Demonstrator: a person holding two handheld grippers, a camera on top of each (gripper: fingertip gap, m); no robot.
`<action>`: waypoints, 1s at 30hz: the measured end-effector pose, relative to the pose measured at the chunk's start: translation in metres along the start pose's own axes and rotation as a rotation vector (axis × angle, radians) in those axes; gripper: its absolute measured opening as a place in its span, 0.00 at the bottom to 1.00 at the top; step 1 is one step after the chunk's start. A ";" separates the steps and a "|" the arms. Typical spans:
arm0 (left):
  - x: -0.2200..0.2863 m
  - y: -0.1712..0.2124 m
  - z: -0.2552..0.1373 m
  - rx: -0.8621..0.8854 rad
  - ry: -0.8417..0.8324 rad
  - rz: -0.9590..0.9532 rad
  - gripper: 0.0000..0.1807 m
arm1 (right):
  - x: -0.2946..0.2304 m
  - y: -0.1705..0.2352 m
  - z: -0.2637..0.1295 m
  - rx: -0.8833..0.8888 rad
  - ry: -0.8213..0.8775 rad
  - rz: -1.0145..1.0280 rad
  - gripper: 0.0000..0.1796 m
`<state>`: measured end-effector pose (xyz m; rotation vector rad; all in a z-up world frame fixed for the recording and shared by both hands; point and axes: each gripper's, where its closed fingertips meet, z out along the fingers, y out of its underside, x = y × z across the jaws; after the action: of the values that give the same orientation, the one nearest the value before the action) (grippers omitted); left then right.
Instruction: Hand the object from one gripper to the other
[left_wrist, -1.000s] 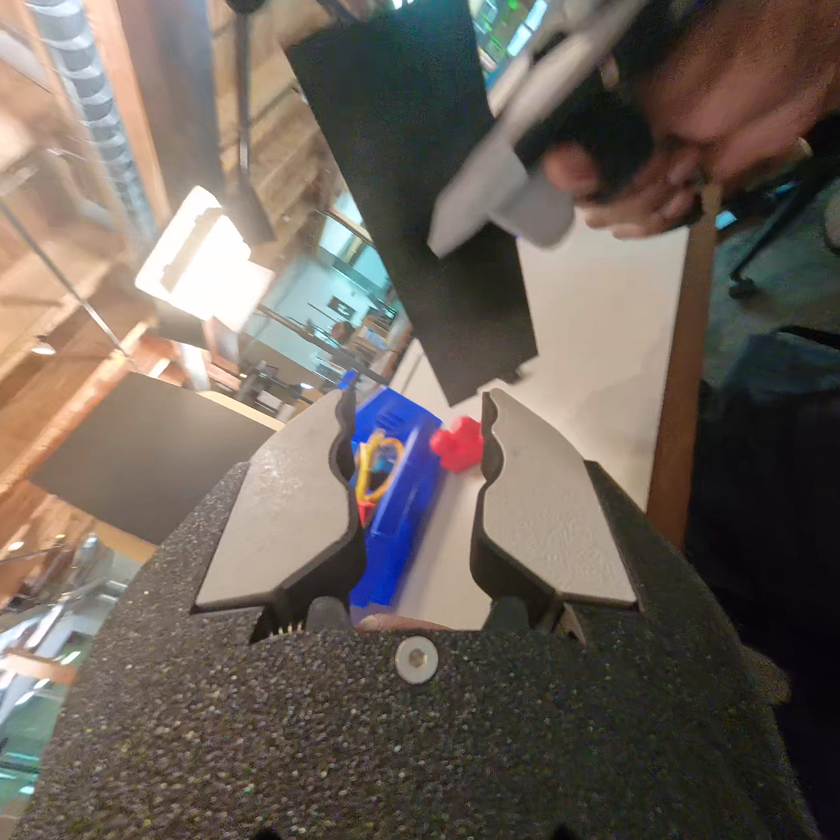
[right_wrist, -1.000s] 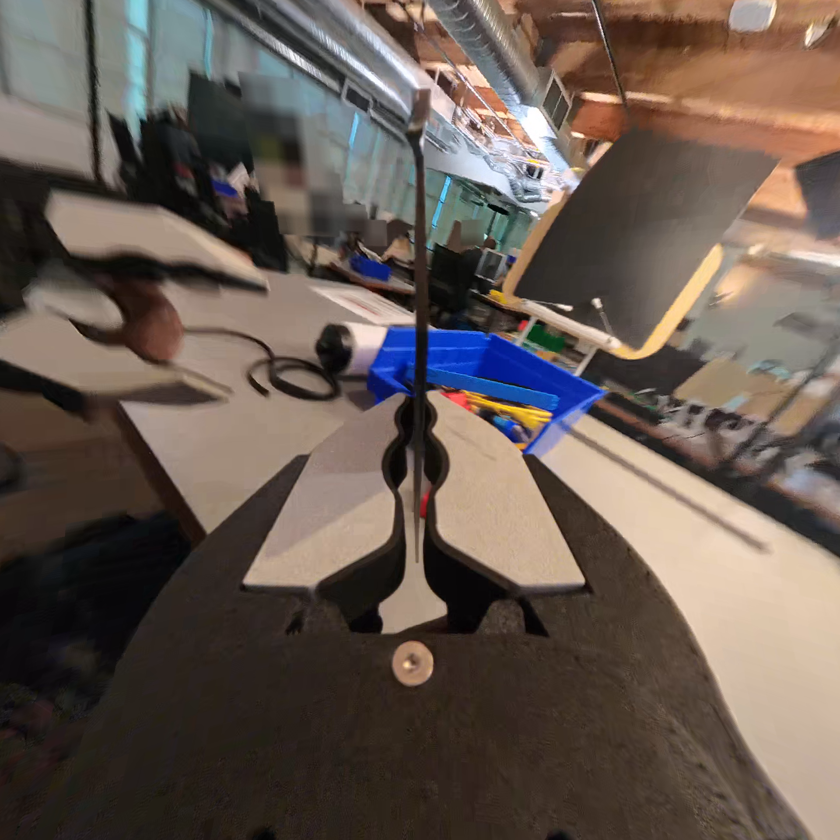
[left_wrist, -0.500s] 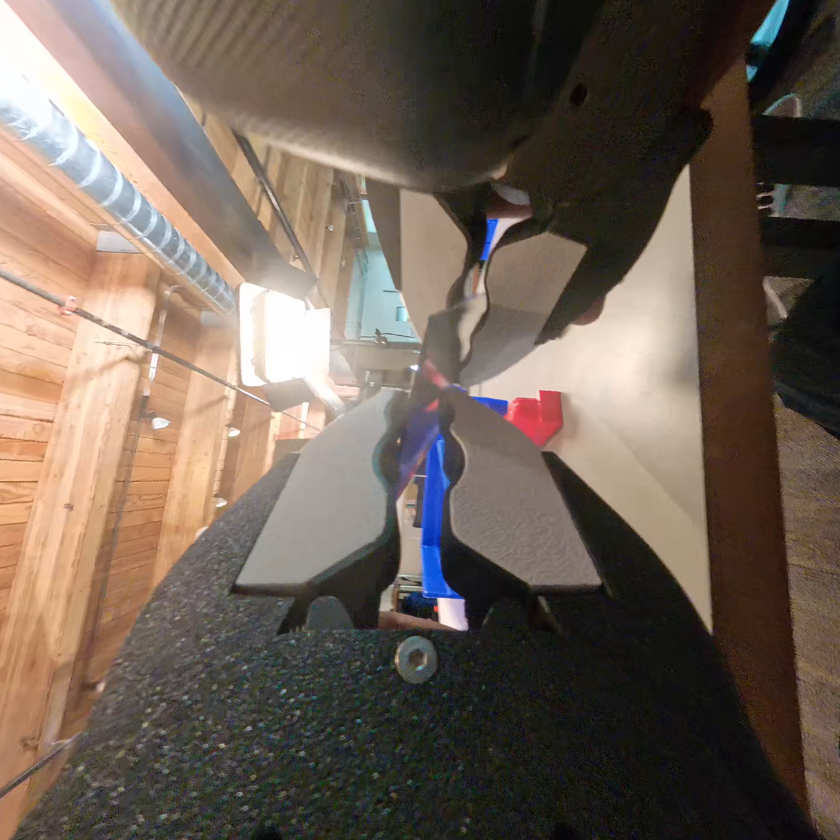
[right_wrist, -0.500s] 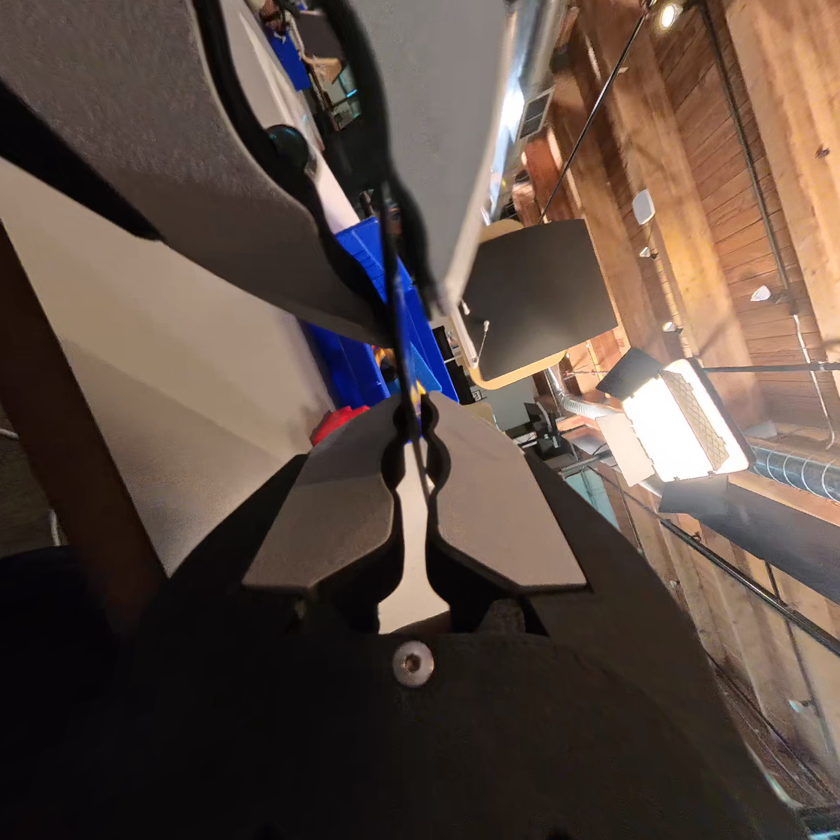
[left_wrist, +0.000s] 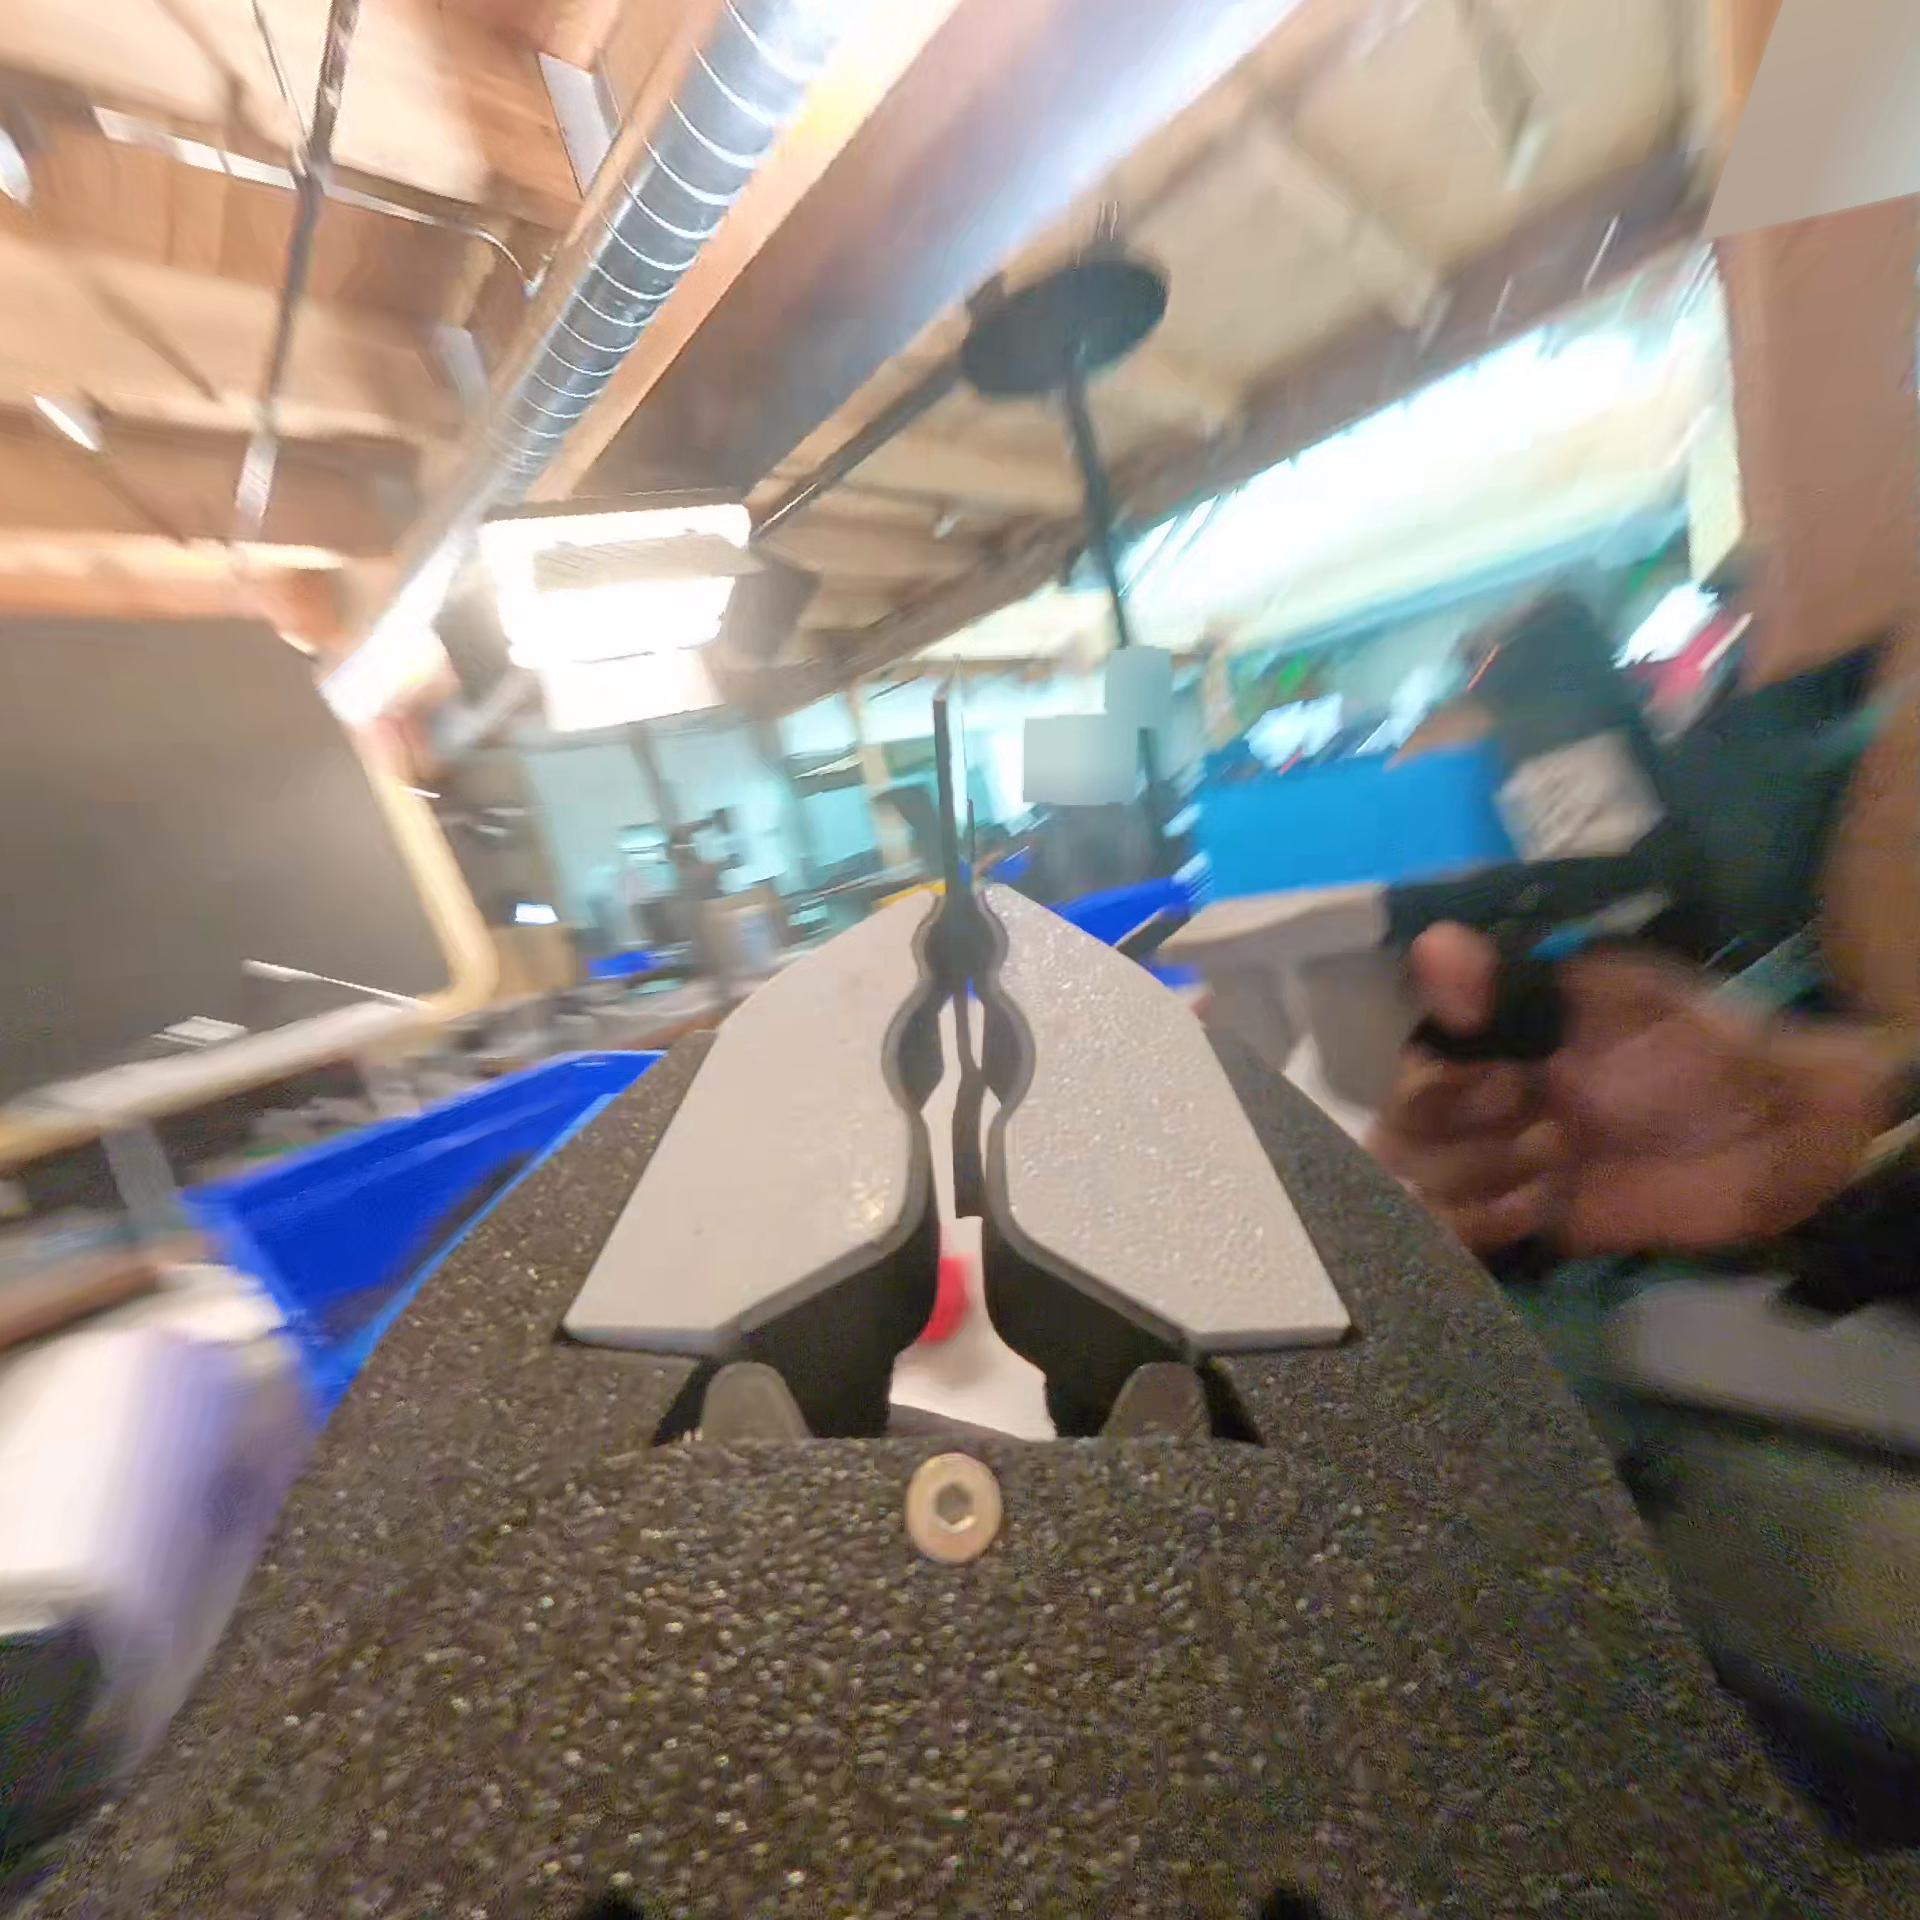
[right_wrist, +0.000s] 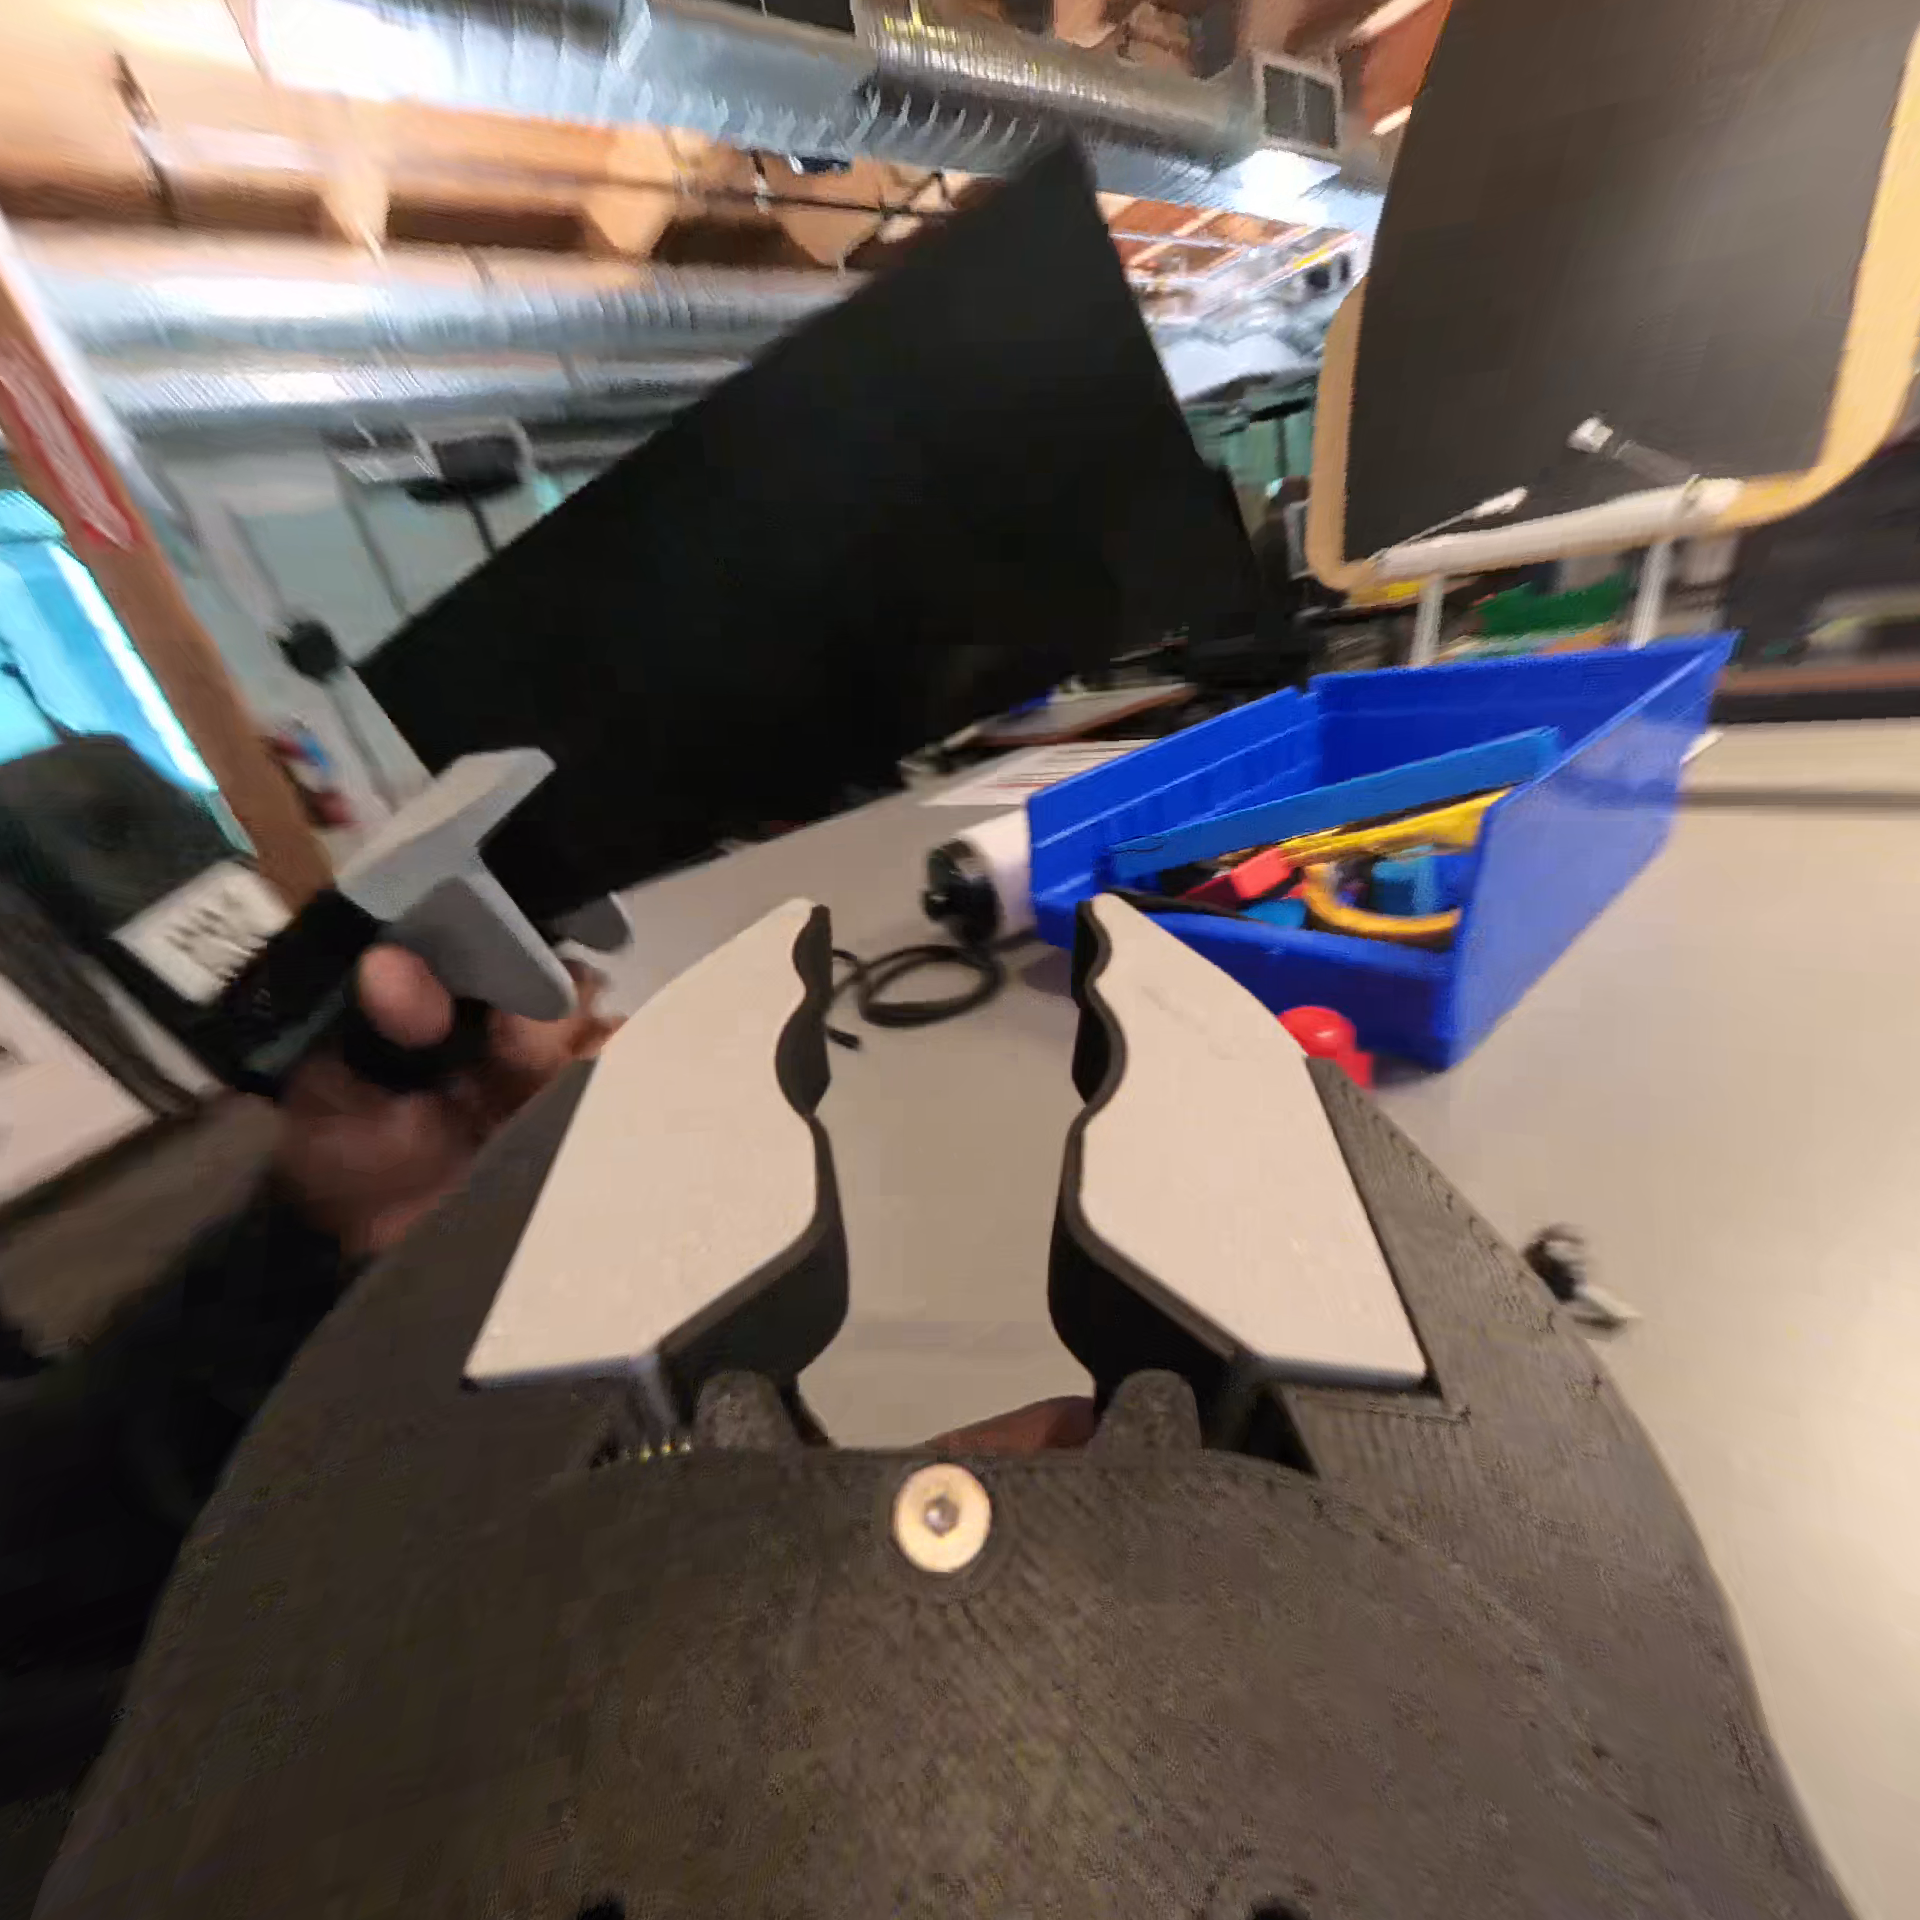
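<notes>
Left gripper (left_wrist: 958, 914): clamped on the thin black flat sheet (left_wrist: 948, 790); in its own view the sheet shows edge-on, a dark line pinched between the grey fingers (left_wrist: 800, 1122) and rising past their tips

Left gripper from the right wrist view (right_wrist: 488, 883): held in a person's hand (right_wrist: 405, 1049) at the left; the black sheet (right_wrist: 831, 623) spreads up and to the right from it as a broad dark panel, lifted above the worktop

Right gripper (right_wrist: 948, 935): fingers (right_wrist: 665, 1164) apart, with bare worktop showing in the gap; nothing between them; well apart from the sheet

Right gripper from the left wrist view (left_wrist: 1278, 935): blurred at the right, in the other hand (left_wrist: 1621, 1112)

Worktop (right_wrist: 1683, 1039): pale grey, flat

Blue plastic bin (right_wrist: 1392, 831): on the worktop ahead and to the right of the right gripper; holds yellow, red and blue small items, too jumbled to tell apart

Red plastic piece (right_wrist: 1325, 1039): on the worktop, just beside the bin's near wall

Black coiled cable (right_wrist: 925, 982): on the worktop beyond the right gripper's fingertips, left of the bin
</notes>
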<state>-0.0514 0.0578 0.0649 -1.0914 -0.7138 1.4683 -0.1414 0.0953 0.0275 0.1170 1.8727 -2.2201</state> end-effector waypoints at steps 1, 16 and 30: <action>0.002 -0.005 0.001 0.053 0.039 -0.155 0.01 | 0.000 0.000 0.000 0.014 -0.041 0.096 0.26; 0.046 0.034 0.026 0.029 0.286 -0.893 0.16 | -0.034 -0.026 -0.012 0.186 -0.315 0.264 0.00; 0.053 0.011 -0.005 -0.236 0.333 0.007 0.30 | -0.073 0.028 -0.015 -0.179 -0.346 -0.521 0.01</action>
<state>-0.0492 0.1065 0.0401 -1.4784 -0.6550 1.1870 -0.0654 0.1150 0.0130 -0.8181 2.0458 -2.1572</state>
